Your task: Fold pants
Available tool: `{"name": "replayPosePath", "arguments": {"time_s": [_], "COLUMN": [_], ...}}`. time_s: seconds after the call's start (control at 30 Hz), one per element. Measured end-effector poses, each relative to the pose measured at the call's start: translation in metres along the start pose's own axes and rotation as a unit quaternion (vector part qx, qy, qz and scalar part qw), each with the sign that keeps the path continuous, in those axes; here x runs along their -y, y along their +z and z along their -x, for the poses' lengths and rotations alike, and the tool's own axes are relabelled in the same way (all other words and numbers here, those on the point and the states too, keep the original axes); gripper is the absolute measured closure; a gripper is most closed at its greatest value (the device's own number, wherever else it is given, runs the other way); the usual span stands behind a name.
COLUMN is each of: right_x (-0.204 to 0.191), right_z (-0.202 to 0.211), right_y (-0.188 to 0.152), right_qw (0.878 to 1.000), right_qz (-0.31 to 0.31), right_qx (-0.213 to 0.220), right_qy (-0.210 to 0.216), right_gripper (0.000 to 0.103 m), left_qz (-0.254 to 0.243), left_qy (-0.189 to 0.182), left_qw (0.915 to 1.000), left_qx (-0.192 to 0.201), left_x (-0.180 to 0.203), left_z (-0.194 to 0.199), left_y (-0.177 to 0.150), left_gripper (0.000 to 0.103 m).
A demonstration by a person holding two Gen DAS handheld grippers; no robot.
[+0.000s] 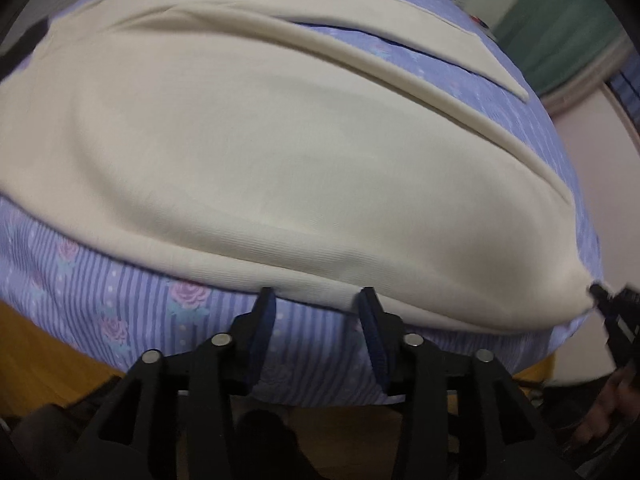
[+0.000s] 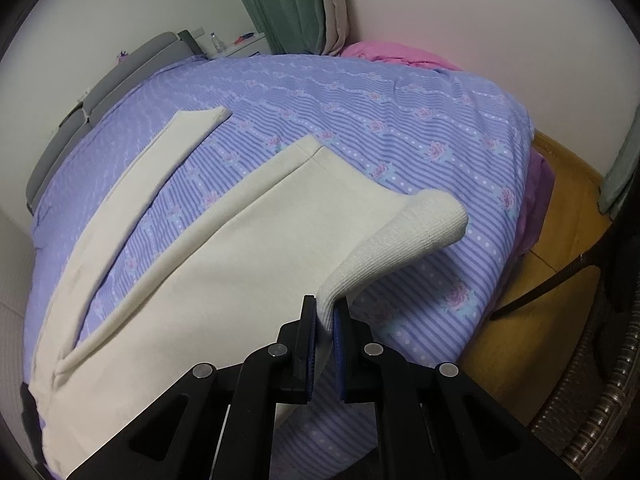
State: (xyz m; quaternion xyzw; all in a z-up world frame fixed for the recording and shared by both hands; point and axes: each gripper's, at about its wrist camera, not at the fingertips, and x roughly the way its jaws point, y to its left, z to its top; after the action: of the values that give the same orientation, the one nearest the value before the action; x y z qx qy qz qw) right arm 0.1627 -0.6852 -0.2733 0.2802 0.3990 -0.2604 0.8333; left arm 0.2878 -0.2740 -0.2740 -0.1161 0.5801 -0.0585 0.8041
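Note:
Cream pants (image 1: 248, 160) lie spread on a purple floral bedspread (image 1: 100, 280), the two legs apart. In the right wrist view the pants (image 2: 224, 264) show both legs reaching away and a ribbed waistband (image 2: 416, 224) lifted at the near right. My right gripper (image 2: 325, 312) is shut on the waistband corner and holds it off the bed; it also shows at the right edge of the left wrist view (image 1: 600, 296). My left gripper (image 1: 318, 300) is open, its fingers just short of the pants' near edge, above the bedspread, holding nothing.
A grey headboard (image 2: 100, 88) and a white nightstand (image 2: 240, 46) stand at the far end of the bed. Green curtains (image 2: 280, 4) hang behind. A pink blanket (image 2: 392, 54) lies at the far side. Wooden floor (image 2: 552, 240) and a wicker chair (image 2: 600, 400) are at the right.

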Motion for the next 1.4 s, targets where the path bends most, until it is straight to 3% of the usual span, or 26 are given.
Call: {"name": "replayPosePath", "arguments": {"time_s": [0.23,0.37,0.43,0.47,0.5,0.63,0.7,1.03,1.23,1.4], "right_x": [0.004,0.003,0.002,0.002,0.002,0.003,0.003,-0.002,-0.021,-0.045], "right_z": [0.001,0.002,0.001,0.001,0.001,0.001,0.002,0.009,0.030,0.044], "right_y": [-0.003,-0.003,-0.003,-0.003,-0.003,-0.003,-0.003,0.004,0.024,0.050], "right_qw": [1.000,1.000,1.000,1.000,1.000,1.000,1.000,1.000,0.999,0.997], "right_qz": [-0.001,0.002,0.003,0.003,0.002,0.002,0.002,0.001,0.006,0.013], "right_qx": [-0.003,0.000,0.000,-0.001,-0.002,-0.002,-0.002,0.002,0.028,0.049], "right_qy": [-0.005,-0.002,-0.001,-0.001,-0.001,0.000,0.000,0.010,0.033,0.059], "right_gripper": [0.094,0.094,0.094,0.094,0.094,0.094,0.094,0.094,0.094,0.094], "left_qz": [0.071,0.088,0.093,0.099,0.108,0.133,0.130,0.085,0.081,0.080], "left_qy": [-0.029,-0.023,-0.015,-0.015,-0.019,-0.030,-0.032,-0.036,-0.050,-0.062], "left_qw": [0.9970,0.9959,0.9955,0.9950,0.9940,0.9906,0.9910,0.9953,0.9933,0.9889], "left_qx": [-0.005,-0.004,0.002,0.002,-0.001,0.002,0.006,0.029,0.066,0.109], "left_x": [-0.019,-0.017,-0.017,-0.016,-0.018,-0.023,-0.022,-0.015,-0.008,0.001], "left_z": [-0.006,-0.010,-0.015,-0.017,-0.020,-0.026,-0.025,0.007,0.033,0.051], "left_y": [0.009,0.012,0.013,0.014,0.015,0.016,0.014,0.026,0.055,0.098], "left_gripper": [0.055,0.055,0.063,0.076,0.082,0.092,0.098,0.099,0.099,0.099]}}
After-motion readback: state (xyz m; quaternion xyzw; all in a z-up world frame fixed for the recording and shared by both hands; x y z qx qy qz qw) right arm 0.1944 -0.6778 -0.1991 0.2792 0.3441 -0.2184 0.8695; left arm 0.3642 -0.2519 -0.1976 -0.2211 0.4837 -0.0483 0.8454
